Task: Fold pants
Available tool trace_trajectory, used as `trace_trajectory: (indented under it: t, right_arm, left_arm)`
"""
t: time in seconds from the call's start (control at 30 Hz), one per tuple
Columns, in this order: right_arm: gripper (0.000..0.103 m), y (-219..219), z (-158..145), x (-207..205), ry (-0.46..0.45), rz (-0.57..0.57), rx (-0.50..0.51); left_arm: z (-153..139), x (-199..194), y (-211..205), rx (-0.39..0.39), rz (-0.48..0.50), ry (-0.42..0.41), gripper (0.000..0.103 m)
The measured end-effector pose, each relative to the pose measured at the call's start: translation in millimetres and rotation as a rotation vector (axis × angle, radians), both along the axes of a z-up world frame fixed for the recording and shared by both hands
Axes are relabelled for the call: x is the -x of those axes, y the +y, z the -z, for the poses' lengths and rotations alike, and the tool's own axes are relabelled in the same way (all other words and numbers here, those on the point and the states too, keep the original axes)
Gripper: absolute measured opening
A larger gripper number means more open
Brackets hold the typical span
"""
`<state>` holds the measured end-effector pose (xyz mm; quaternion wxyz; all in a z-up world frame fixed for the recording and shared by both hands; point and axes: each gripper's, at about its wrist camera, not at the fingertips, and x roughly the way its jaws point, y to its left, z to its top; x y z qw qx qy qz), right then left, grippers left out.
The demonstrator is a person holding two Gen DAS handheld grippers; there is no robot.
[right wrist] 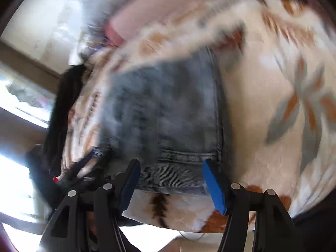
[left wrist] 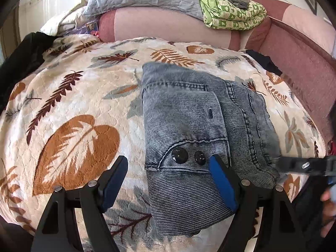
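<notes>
Your pants (left wrist: 201, 130) lie folded into a compact grey denim bundle on the leaf-print blanket (left wrist: 69, 109) covering the bed, 2 dark buttons (left wrist: 187, 155) facing up, and both the left gripper (left wrist: 168, 180) and the right gripper (right wrist: 170, 180) have their jaws spread wide, pinching nothing. The risk, as I judge it, is the thick, springy stack — snag a jaw on the near edge and the top layer may slide or spring open on that plush surface. No brand, label or writing is legible on the denim.
</notes>
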<state>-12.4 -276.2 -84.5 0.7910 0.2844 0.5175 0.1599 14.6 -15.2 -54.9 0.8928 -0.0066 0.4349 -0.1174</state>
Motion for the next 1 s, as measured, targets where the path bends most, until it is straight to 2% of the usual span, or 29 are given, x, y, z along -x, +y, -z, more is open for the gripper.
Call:
trace_trajectory:
  t: [0.1,0.23,0.27,0.37,0.43,0.57,0.67,0.77,0.9,1.0]
  right_arm:
    - [0.065,2,-9,0,0.006,-0.006,0.011]
    - [0.065,7,-10,-8,0.025,-0.049,0.041]
    - [0.065,6,-10,-6,0.029,-0.053,0.040]
    - [0.065,5,-15,-15,0.069,-0.065,0.038]
    - [0.065,1,-31,-19,0.057,-0.072,0.067]
    - [0.065,0,-91,-43,-0.049,-0.069,0.186]
    - [0.070,36,-129,-78,-0.097,-0.170,0.284]
    - [0.074,100,-144,-131,-0.100,-0.324,0.396]
    - [0.076,182,-114,-199,0.013,-0.477,0.519]
    - [0.076,214,-83,-230,0.100,-0.506,0.608]
  left_arm:
    - [-9,3,4,0.021,0.006,-0.003,0.080]
    - [-34,13,20,0.056,-0.039,-0.120,0.080]
    - [-31,11,21,0.047,-0.051,-0.112,0.080]
    - [4,-3,15,0.019,-0.015,0.040,0.081]
    - [9,-1,20,0.063,-0.037,0.024,0.081]
    - [10,0,19,0.052,-0.026,0.008,0.082]
    - [11,0,19,0.061,-0.024,0.006,0.082]
    - [10,-2,21,0.059,-0.015,0.003,0.082]
    - [9,2,19,0.040,-0.005,-0.017,0.082]
    - [9,2,19,0.039,-0.003,-0.016,0.082]
